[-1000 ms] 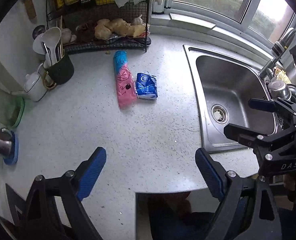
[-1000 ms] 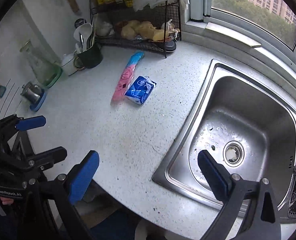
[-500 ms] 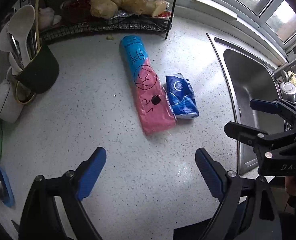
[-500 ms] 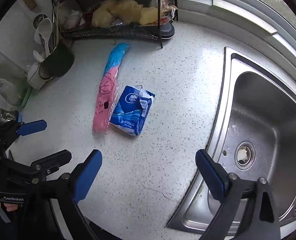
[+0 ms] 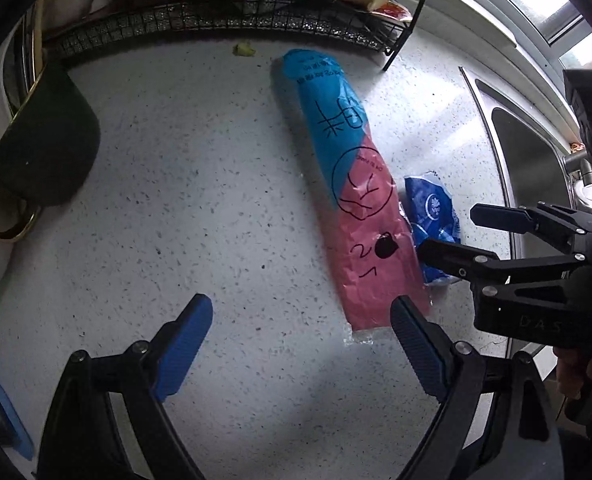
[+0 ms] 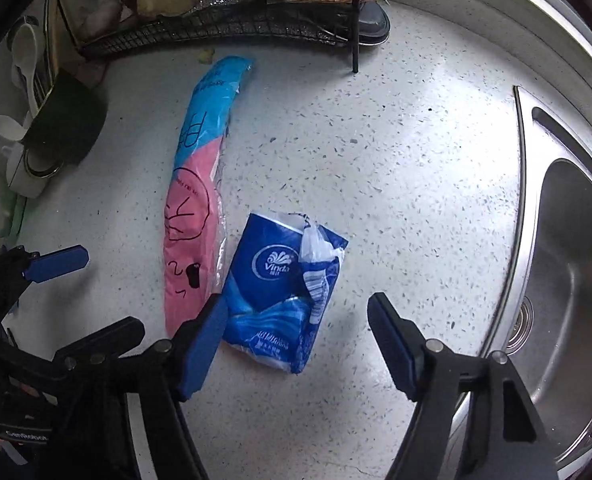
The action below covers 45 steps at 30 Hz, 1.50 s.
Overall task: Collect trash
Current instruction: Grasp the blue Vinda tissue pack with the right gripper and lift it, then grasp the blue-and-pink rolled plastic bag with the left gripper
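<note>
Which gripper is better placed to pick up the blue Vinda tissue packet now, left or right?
Right. The right gripper hangs over the blue Vinda tissue packet, jaws closing, not yet pressing it. The left gripper sits open beside the pink-and-blue bag.

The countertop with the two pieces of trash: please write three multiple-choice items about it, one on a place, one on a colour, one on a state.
1. Where does the blue tissue pack lie?
A. in the sink
B. on the countertop beside the long wrapper
C. on the wire rack

2. Which colours has the long wrapper?
A. green and white
B. all black
C. blue and pink

3. What do the right tongs hold?
A. nothing yet
B. the long wrapper
C. a spoon

Answers: 1 B, it lies flat on the speckled countertop next to the wrapper. 2 C, one end is blue, the other pink. 3 A, the jaws are closing with the pack partly between them, untouched.
</note>
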Available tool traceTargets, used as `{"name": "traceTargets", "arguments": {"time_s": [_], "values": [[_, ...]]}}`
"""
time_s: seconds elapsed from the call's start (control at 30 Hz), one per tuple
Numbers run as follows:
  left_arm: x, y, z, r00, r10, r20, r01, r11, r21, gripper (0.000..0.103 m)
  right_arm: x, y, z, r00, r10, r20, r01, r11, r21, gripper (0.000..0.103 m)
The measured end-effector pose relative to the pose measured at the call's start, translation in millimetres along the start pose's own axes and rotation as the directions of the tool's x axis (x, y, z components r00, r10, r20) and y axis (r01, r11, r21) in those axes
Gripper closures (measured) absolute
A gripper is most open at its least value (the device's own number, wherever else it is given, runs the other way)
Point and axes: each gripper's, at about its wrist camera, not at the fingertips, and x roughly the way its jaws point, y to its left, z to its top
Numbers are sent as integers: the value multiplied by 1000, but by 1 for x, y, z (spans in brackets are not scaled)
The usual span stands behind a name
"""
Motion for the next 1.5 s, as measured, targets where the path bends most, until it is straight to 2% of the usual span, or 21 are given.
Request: {"name": "traceTargets", "arguments": {"time_s": [0.17,0.27,0.33,0.4,0.5,0.77,0.97,1.07,1.13,1.33,1.43,1.5], "values": [[6,3,2,1000,-18,-10,18,1000,9,14,6,1,5,1000,18,-21,-18,1000,-5,33],[9,5,7,999,-45,-12,45,999,13,14,10,8,9,999,27,-34,-28,999,-18,44],[8,6,7,999,-37,-12,37,999,17,14,9,10,10,1000,15,-23,-16,999,-34,70],[8,8,6,1000,-20,-17,21,999,27,14,8,9,9,1000,16,-24,-17,999,-43,85],[8,7,7,1000,-17,-17,18,999,50,14,6,4,5,999,44,-19,-45,998,-46,87],[17,-22,24,999,-36,-15,38,990,139,14,-10,-23,-23,999,43,10,-43,999,-8,88],[27,-31,41,999,29,-16,-25,978,207,14,-34,-56,-32,995,61,82,-64,997,39,88],[27,-27,52,1000,11,-11,-8,979,202,14,-41,-63,-34,995,23,101,-26,999,22,88],[28,-26,61,1000,-3,-9,5,980,200,14,-42,-65,-33,995,22,99,-25,999,21,88],[34,-31,92,1000,17,0,-16,974,227,14,-32,-59,-24,996,15,86,-17,1000,19,88],[42,-34,104,1000,0,-15,3,971,239,14,-30,-56,-21,997,12,76,-14,1000,22,88],[45,-37,108,1000,8,-18,-3,965,263,21,-29,-58,-21,998,12,67,-14,1000,26,88]]}}
